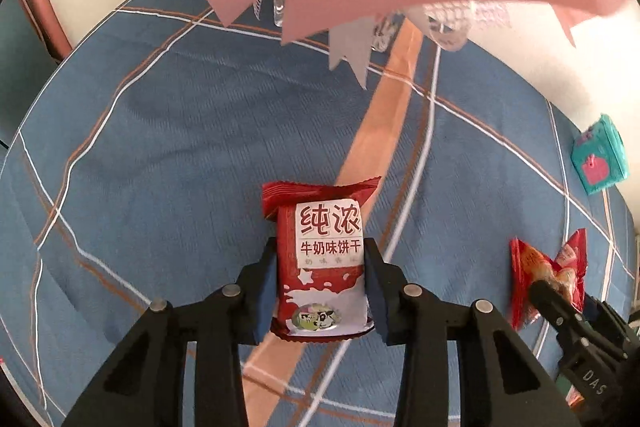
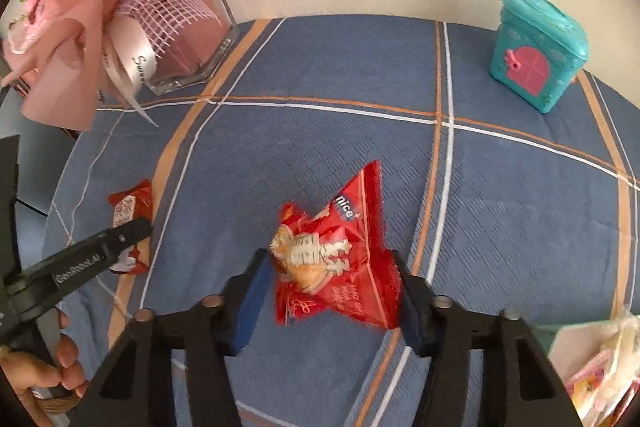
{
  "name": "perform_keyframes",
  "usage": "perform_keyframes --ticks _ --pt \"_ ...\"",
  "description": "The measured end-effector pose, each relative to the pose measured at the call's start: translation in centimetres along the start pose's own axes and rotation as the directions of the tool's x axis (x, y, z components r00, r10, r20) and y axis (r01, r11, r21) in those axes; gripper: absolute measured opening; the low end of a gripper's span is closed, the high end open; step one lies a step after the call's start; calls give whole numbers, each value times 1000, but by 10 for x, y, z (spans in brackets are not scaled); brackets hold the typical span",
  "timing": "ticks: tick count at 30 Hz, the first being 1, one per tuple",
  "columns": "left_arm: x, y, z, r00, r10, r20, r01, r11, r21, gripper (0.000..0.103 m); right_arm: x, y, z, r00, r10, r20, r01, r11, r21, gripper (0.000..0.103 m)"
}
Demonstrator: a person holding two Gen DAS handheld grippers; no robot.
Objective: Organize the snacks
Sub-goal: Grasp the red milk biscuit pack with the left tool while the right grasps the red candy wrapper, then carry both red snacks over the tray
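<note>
Left claw (image 1: 320,291), pointing steeply down, grips a dark red biscuit packet (image 1: 322,263) by its two sides, the blue pads pressed against it, over the blue checked cloth on the counter (image 1: 180,155). Right claw (image 2: 330,291) likewise clamps a crumpled bright red snack bag (image 2: 340,259). A teal toy house (image 2: 538,51) stands well apart near the wall; a glass vase (image 2: 192,39) holds pink paper.

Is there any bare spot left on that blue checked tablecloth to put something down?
Yes. The widest bare stretch lies between the glass vase and the teal toy house, beyond the red snack packet. The cloth left of the biscuit packet is bare too. It is crowded low down, where both claws and packets sit.
</note>
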State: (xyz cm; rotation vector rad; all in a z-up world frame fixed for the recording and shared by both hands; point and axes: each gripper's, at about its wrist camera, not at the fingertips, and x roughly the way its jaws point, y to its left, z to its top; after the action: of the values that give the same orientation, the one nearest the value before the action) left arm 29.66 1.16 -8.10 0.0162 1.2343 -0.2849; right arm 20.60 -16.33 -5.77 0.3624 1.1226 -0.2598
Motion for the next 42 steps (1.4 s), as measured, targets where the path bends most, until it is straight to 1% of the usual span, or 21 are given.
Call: perform_keyframes --ticks 2,6,9,11,14,17,19,22,27,33,37,42 --pt "-6 -3 -8 1000 -12 -1 12 1000 -11 41 -10 -2 -6 1000 9 2 -9 1000 8 47" --pt "-23 -14 -30 1000 -28 -7 27 1000 -5 41 -22 -2 -22 1000 -29 -10 29 999 -19 46" --pt "-36 -22 -44 999 -35 4 35 999 -4 41 -36 -6 -32 1000 -9 -4 9 1000 2 46" --pt "-47 -32 -60 998 -60 13 60 998 -8 41 -49 -7 -41 1000 -3 4 3 1000 2 46" --pt "-62 -35 -80 995 -96 17 97 995 -35 41 -67 -9 -54 999 -37 13 37 999 1 46" --pt "-75 -43 -100 992 -118 35 119 992 -51 41 -83 -15 -71 999 -32 19 32 999 26 46" --pt "-82 -48 -106 991 -125 49 128 990 -58 41 -95 -21 -85 998 -53 23 52 998 43 46" --pt "-93 -55 -124 988 -145 57 149 986 -72 41 -107 -29 -100 998 -51 27 49 996 73 46" --pt "-107 -78 -145 985 -154 76 158 986 -51 41 -134 -42 -120 995 -80 55 74 992 100 46" --pt "-123 -105 -163 974 -199 104 203 979 -21 41 -165 -62 -139 990 -101 102 88 988 128 46" --pt "-131 -126 -168 966 -232 117 234 972 -5 41 -173 -75 -146 990 -91 109 74 986 151 46" --pt "-140 -159 -175 961 -250 121 245 968 57 41 -179 -104 -151 989 -95 111 71 977 201 46"
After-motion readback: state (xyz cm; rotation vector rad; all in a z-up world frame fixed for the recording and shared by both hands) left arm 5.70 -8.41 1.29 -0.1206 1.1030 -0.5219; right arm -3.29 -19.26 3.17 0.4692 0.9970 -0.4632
